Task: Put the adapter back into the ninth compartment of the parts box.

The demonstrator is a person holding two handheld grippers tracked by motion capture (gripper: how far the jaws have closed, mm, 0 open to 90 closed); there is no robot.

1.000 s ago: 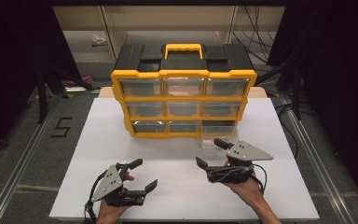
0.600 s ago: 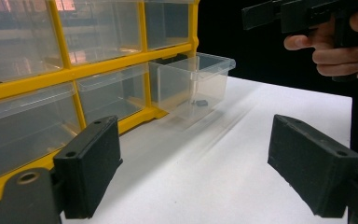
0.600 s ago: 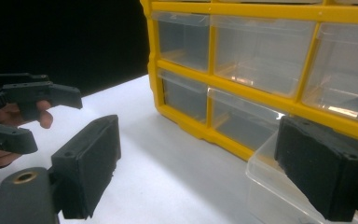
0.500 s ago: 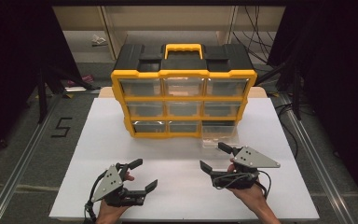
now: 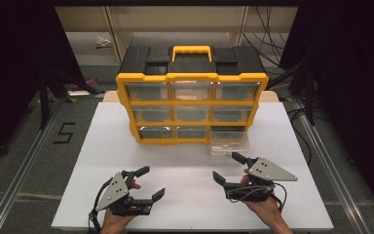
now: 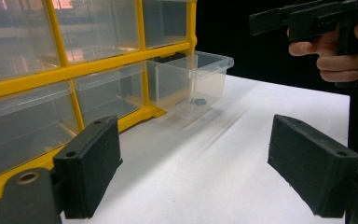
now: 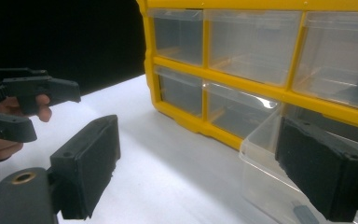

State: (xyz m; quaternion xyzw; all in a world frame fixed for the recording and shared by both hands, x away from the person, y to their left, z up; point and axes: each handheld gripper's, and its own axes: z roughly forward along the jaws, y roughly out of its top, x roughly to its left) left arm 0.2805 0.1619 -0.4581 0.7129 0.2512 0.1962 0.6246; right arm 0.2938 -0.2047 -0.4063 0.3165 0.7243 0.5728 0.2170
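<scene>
The right gripper (image 5: 230,168) has drifted right, nearer the pulled-out drawer (image 5: 230,144); the left gripper (image 5: 146,182) has stayed put. Both gape wide, empty. The left gripper view reveals a small dark piece (image 6: 198,101) inside the drawer.

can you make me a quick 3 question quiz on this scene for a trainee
1. True or false: the clear plastic drawer at the bottom right of the yellow and black drawer cabinet is pulled out.
2. What lies inside that drawer? A) a small dark piece B) a red ball C) a coin
3. Fill in: the jaws of the left gripper and the right gripper both stand ____.

Key:
1. True.
2. A, the small dark piece.
3. Open, nothing between them.
</scene>
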